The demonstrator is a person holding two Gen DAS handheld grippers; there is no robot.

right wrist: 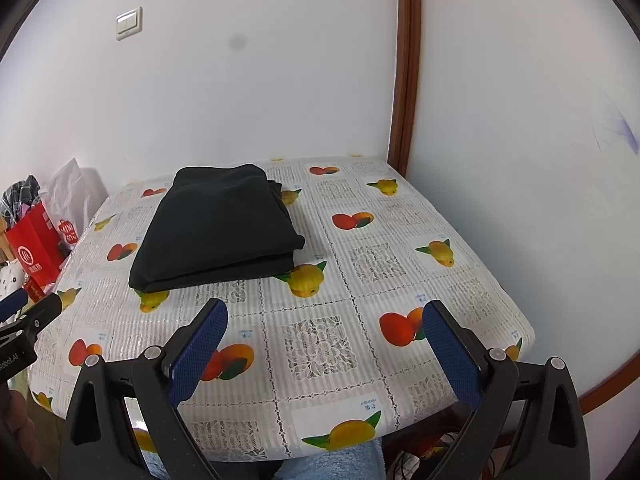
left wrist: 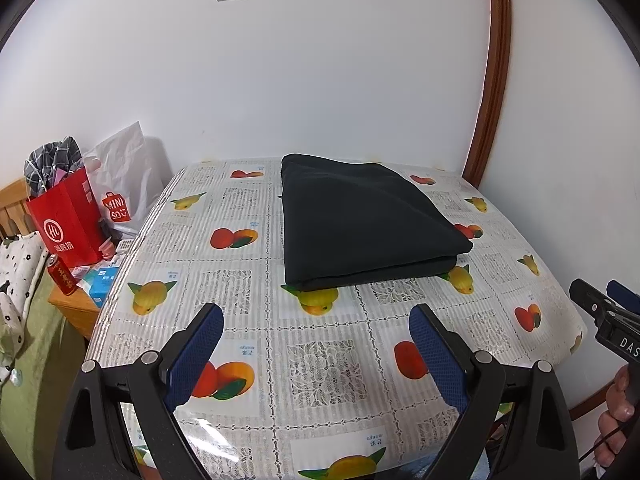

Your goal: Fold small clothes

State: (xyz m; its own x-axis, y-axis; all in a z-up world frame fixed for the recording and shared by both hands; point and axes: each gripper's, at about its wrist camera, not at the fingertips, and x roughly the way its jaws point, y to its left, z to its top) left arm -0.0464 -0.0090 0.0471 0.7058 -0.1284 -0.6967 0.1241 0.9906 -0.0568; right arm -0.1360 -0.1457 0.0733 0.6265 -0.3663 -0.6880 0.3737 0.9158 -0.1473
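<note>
- Left wrist view: a black garment [left wrist: 364, 220] lies folded in a neat rectangle toward the far side of the table [left wrist: 248, 280], whose cloth is fruit-printed. White wall behind; red bag [left wrist: 66, 220] at left. The left gripper [left wrist: 316, 340] hangs wide open, empty, near the table's front edge.
- Right wrist view: the garment [right wrist: 220, 228] sits far-left; the right gripper [right wrist: 324, 344] is spread wide, holding nothing.

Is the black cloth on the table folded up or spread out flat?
Folded. The black cloth lies as a neat thick rectangle on the table, with stacked layers showing along its near edge. Both grippers are open and away from it.
</note>
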